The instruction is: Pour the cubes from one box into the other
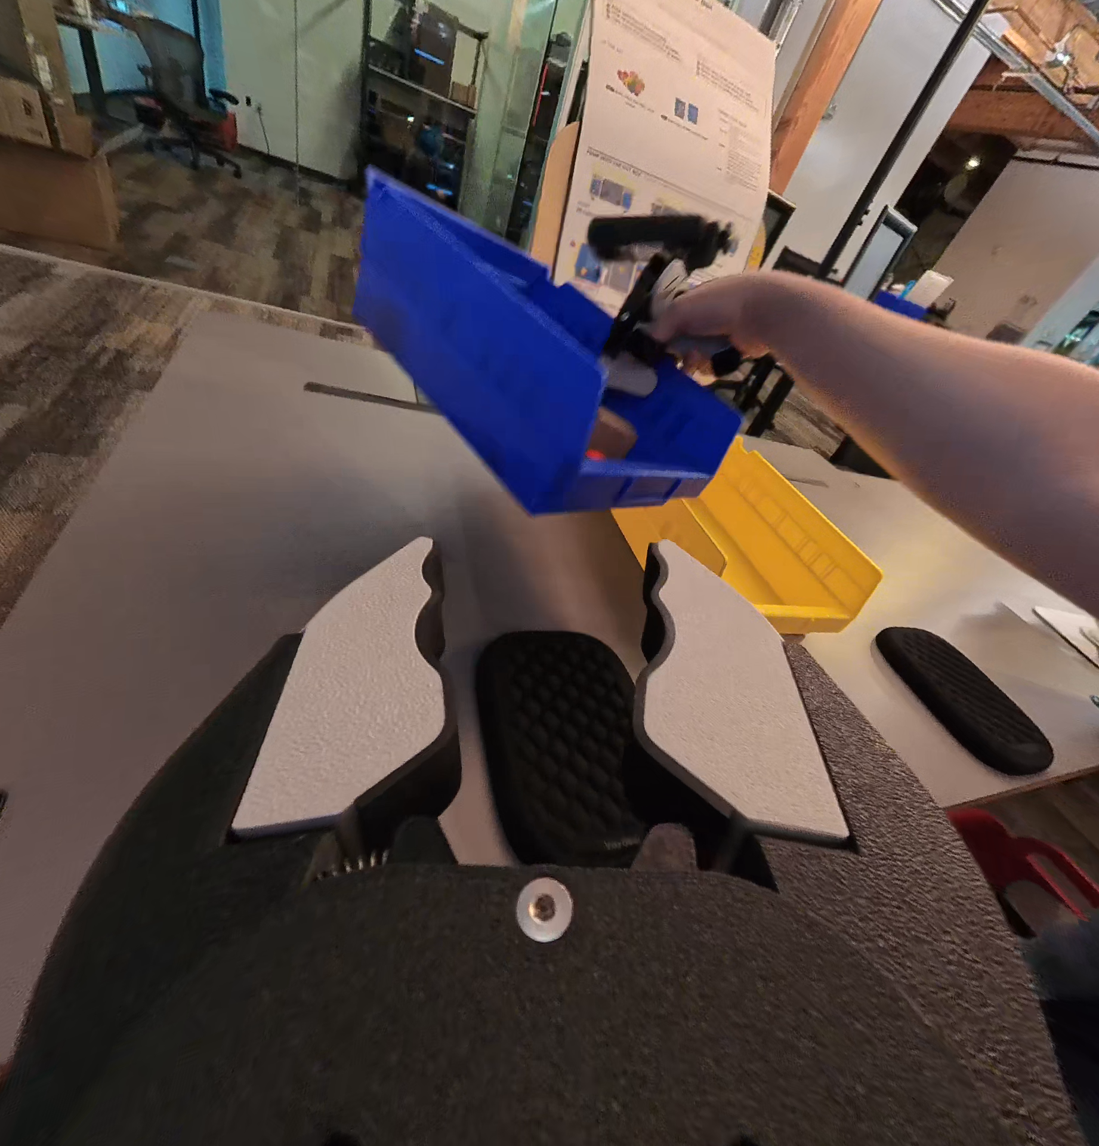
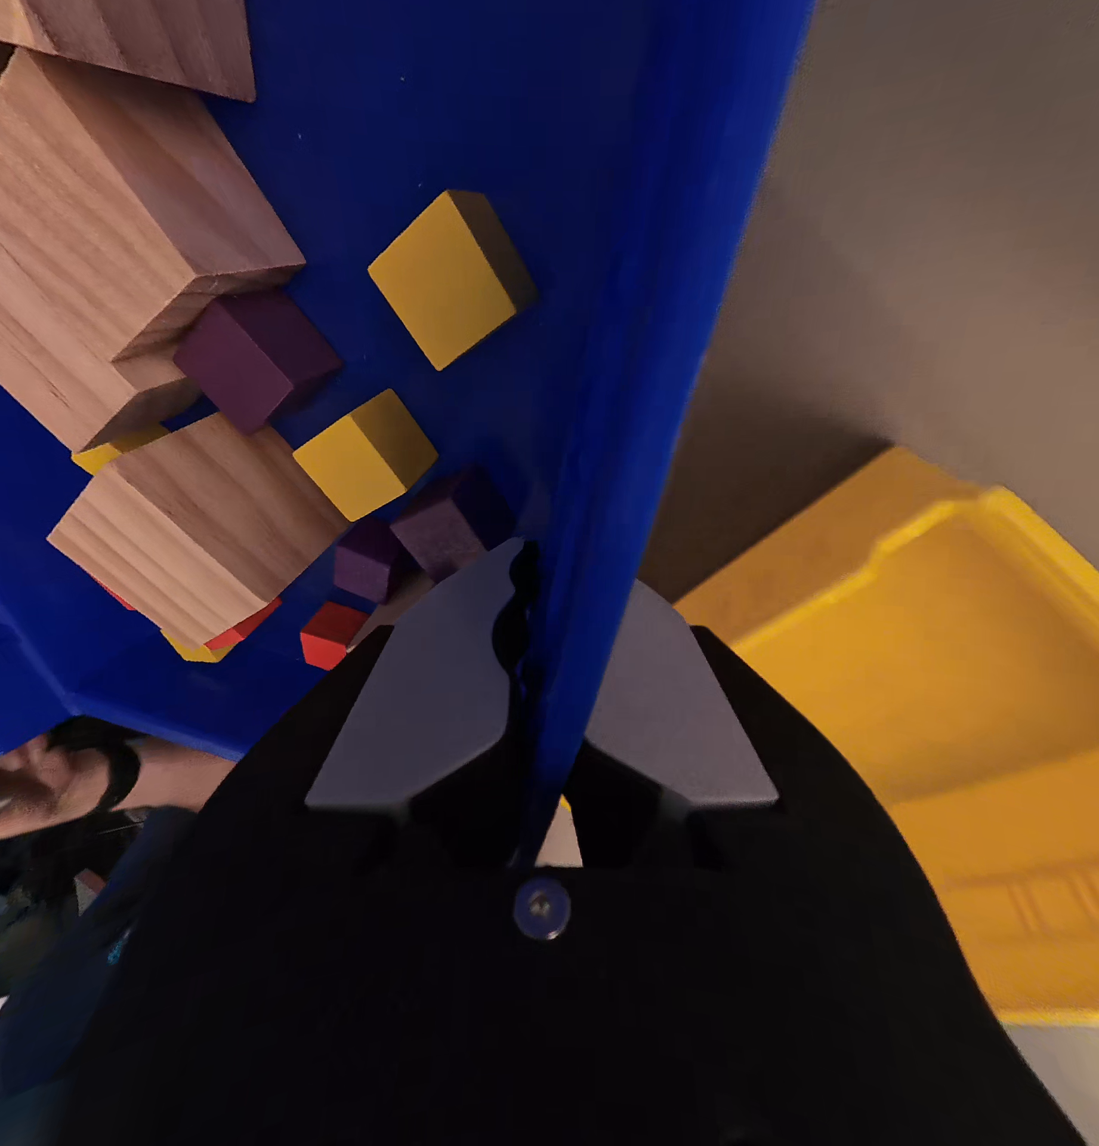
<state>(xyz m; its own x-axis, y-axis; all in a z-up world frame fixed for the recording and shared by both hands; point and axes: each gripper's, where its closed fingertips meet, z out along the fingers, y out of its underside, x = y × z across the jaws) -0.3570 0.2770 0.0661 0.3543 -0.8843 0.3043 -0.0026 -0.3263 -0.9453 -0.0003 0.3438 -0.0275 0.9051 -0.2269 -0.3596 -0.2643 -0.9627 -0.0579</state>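
I've got the blue box (image 1: 503, 366) up off the table (image 1: 224, 496), my right gripper (image 2: 538, 626) pinched tight on its thin side wall, one finger inside, one outside. It's tipped, low end hanging over the near end of the yellow box (image 1: 776, 552), which sits flat on the table and looks empty from here. My left gripper (image 1: 541, 595) hovers low over the table, fingers spread wide, nothing in them, a black padded rest (image 1: 559, 738) under the gap.

Inside the blue box: big bare wooden blocks (image 2: 119, 248) with clear grain, small painted cubes (image 2: 448, 279) in yellow, purple and red, all hard-edged on smooth plastic. They're bunched toward one end.

My read: the pour is just starting. I want the low lip squarely above the yellow box before I tilt further, then tilt slowly, because the heavy wooden blocks will likely slide in a rush and bounce off that glossy ribbed floor. The wall I'm gripping is thin and slick; a hard twist could let it slip.
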